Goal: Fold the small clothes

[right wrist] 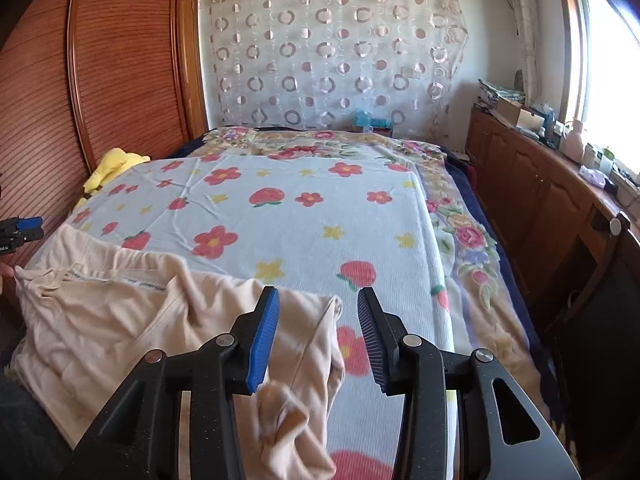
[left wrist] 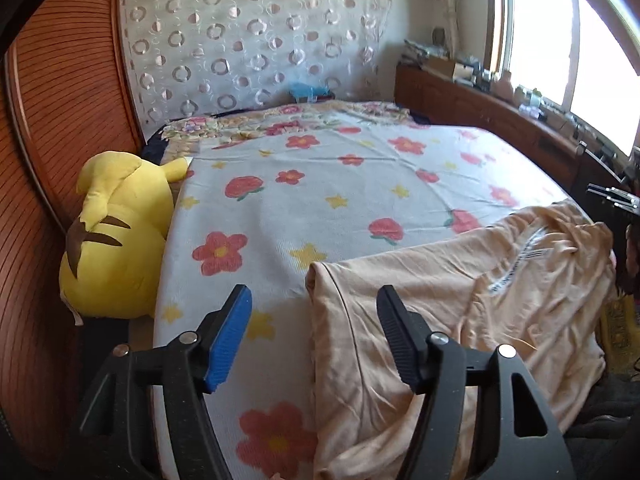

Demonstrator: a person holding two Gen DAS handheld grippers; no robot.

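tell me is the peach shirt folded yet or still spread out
Mostly spread out, not folded neatly: the peach shirt lies rumpled across the floral sheet, one edge bunched up.

The peach cotton-like garment [left wrist: 460, 312] looks soft, matt and creased. Under it, the pale floral bedsheet [left wrist: 320, 184] has a fine ribbed, matt weave. The yellow plush toy [left wrist: 116, 240] is smooth, fuzzy fabric. The reddish wooden slatted panel [left wrist: 60, 120] is grooved with a slight sheen. The sheer circle-patterned curtain [right wrist: 336, 60] carries satiny, shiny discs. The brown wooden cabinet [right wrist: 532, 192] looks polished.
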